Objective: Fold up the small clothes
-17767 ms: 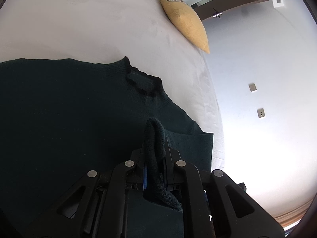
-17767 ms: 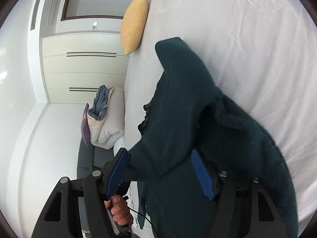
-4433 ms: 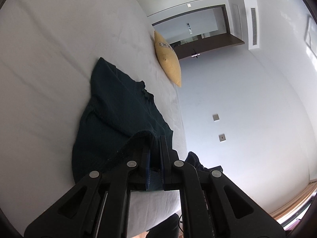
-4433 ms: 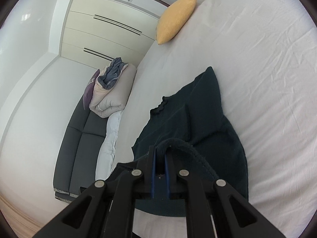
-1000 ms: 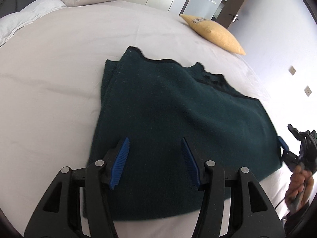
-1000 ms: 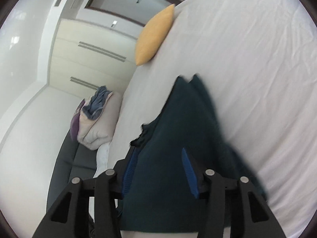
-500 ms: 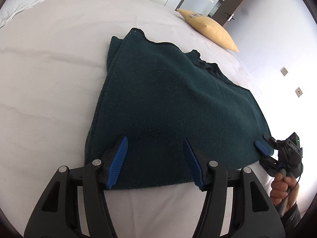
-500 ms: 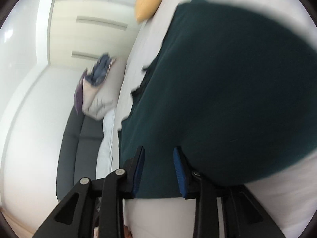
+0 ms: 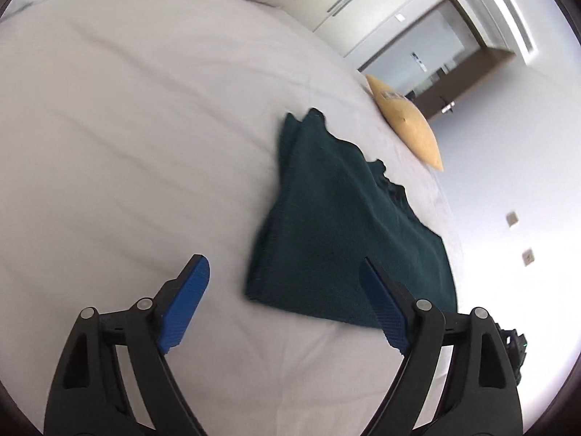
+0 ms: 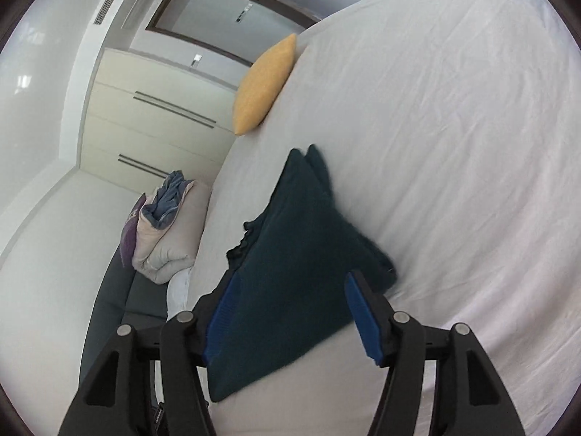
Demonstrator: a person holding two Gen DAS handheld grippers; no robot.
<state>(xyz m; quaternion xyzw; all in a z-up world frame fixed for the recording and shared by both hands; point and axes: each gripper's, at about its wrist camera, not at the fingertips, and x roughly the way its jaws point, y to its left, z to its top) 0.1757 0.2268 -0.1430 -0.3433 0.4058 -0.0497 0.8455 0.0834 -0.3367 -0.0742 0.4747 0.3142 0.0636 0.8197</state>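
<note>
A dark green knitted sweater (image 9: 345,225) lies folded flat on the white bed (image 9: 127,127), its ruffled neck edge toward the yellow pillow. It also shows in the right wrist view (image 10: 297,261). My left gripper (image 9: 283,290) is open and empty, above the bed just short of the sweater's near left corner. My right gripper (image 10: 290,305) is open and empty, hovering over the sweater's near edge. Neither touches the sweater.
A yellow pillow (image 9: 406,123) lies at the far edge of the bed and also shows in the right wrist view (image 10: 265,83). A rolled duvet with clothes (image 10: 167,232) sits on a dark sofa (image 10: 109,312) beside the bed. White wardrobes (image 10: 145,127) stand behind.
Both grippers have pulled back and up from the sweater's near edge. The left one has opened wider and shifted left. The right one has opened. The sweater stays flat.
</note>
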